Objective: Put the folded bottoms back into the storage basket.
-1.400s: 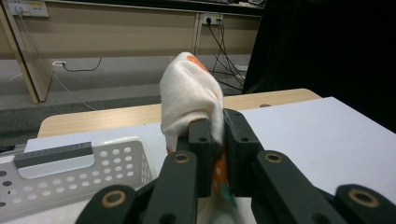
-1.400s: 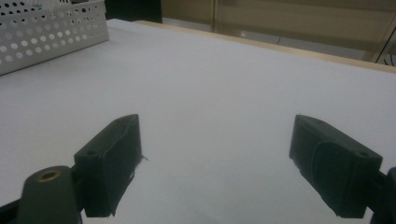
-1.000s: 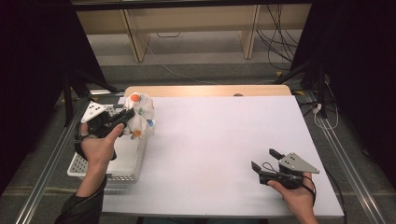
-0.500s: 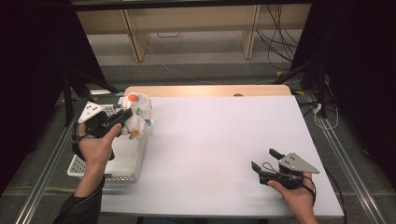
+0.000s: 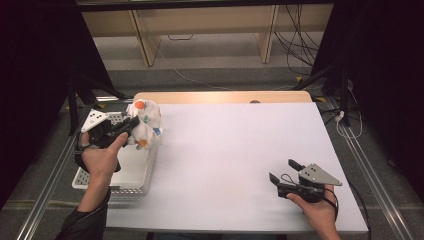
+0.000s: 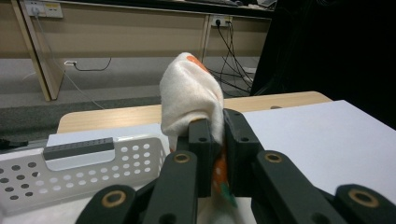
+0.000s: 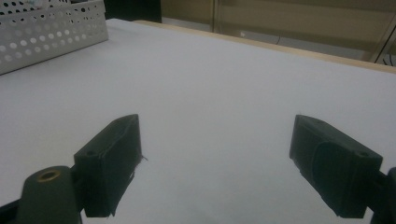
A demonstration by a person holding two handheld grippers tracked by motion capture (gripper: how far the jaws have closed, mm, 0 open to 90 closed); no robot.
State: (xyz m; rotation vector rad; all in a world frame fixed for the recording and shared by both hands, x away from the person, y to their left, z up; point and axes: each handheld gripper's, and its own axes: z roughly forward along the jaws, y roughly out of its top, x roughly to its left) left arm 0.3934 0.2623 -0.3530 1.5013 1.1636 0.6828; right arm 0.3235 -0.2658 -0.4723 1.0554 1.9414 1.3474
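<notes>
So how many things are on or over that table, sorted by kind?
Grippers: 2, the left gripper shut on the cloth, the right gripper open over the table.
Cloths: 1, a white cloth with coloured spots, held up.
Baskets: 1, a white basket with holes.
Total: 4.

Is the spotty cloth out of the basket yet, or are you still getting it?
Done: the left gripper is shut on the cloth and holds it up above the basket rim. In hand: carrying it. Left: setting it down, probably on the white table, where the right gripper waits open.
</notes>
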